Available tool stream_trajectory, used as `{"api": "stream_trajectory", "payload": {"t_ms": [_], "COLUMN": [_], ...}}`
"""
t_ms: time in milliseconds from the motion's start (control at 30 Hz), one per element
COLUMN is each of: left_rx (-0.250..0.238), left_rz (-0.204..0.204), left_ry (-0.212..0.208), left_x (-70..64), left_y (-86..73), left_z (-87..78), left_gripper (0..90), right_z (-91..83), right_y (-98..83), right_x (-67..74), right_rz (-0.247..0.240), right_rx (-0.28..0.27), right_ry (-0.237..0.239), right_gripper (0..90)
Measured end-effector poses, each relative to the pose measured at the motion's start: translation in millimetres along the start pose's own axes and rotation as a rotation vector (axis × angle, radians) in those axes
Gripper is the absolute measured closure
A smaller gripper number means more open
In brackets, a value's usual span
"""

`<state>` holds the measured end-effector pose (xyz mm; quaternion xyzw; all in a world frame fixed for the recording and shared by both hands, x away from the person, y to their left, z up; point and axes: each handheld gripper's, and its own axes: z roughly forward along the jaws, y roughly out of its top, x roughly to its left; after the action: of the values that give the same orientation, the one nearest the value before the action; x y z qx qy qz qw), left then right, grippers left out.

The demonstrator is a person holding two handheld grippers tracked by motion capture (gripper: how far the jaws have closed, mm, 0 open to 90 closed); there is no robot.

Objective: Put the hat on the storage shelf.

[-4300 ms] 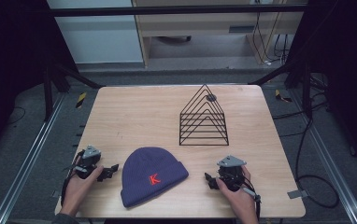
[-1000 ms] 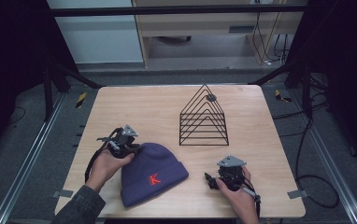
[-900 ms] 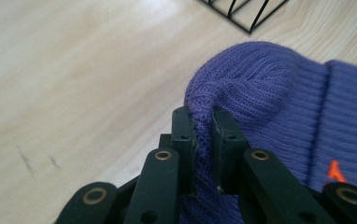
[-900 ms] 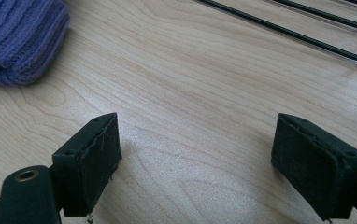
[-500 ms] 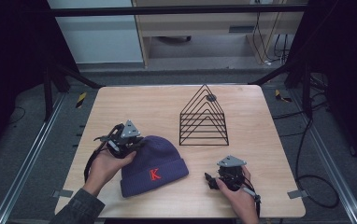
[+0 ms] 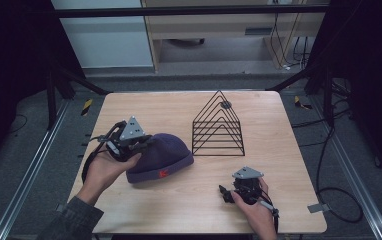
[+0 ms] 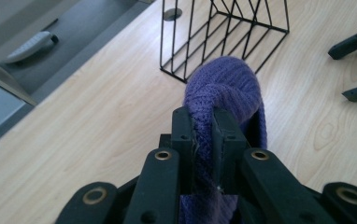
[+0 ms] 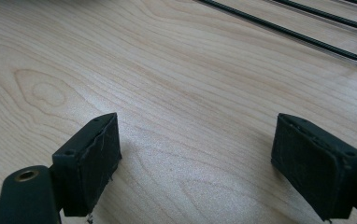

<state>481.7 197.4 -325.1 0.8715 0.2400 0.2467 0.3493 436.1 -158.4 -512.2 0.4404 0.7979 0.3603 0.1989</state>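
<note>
Left tool [image 6: 138, 145] has its jaws pinched narrow on a fold of the purple knit beanie [image 6: 161, 156], which sits left of centre in the high view on the wooden bench [image 6: 279, 125]; the clamped fabric bunches between the jaws in the left gripper view [image 7: 228, 88]. Right tool [image 6: 227, 194] rests at lower right of the high view, jaws wide and holding nothing. Black wire rack [image 6: 219, 125] stands upper right of the beanie, just apart from it.

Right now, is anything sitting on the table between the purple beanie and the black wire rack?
Nothing visible does. The left tool is shut on the beanie, and bare wood lies between it and the wire rack.
</note>
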Motion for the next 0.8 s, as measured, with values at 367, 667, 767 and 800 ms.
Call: {"api": "stream_trajectory", "payload": {"t_ms": [367, 667, 767, 800], "left_rx": [-0.029, -0.041, -0.044, -0.055], "left_rz": [0.015, 0.048, 0.047, 0.044], "left_ry": [0.024, 0.039, 0.043, 0.039], "left_x": [21.2, 29.6, 31.5, 33.6], "left_y": [18.2, 36.6, 39.8, 42.4], "left_z": [-18.1, -30.1, -32.0, -32.7], "left_gripper": [81.1, 80.9, 80.9, 80.9], "right_z": [0.0, -0.1, 0.0, 0.0], "right_y": [0.0, 0.0, 0.0, 0.0], "right_x": [0.0, 0.0, 0.0, -0.1], "right_rz": [0.0, 0.001, 0.0, -0.001], "right_rx": [0.0, 0.0, 0.0, 0.0], "right_ry": [0.0, 0.002, 0.0, 0.0], "right_gripper": [15.7, 15.7, 15.7, 15.7]}}
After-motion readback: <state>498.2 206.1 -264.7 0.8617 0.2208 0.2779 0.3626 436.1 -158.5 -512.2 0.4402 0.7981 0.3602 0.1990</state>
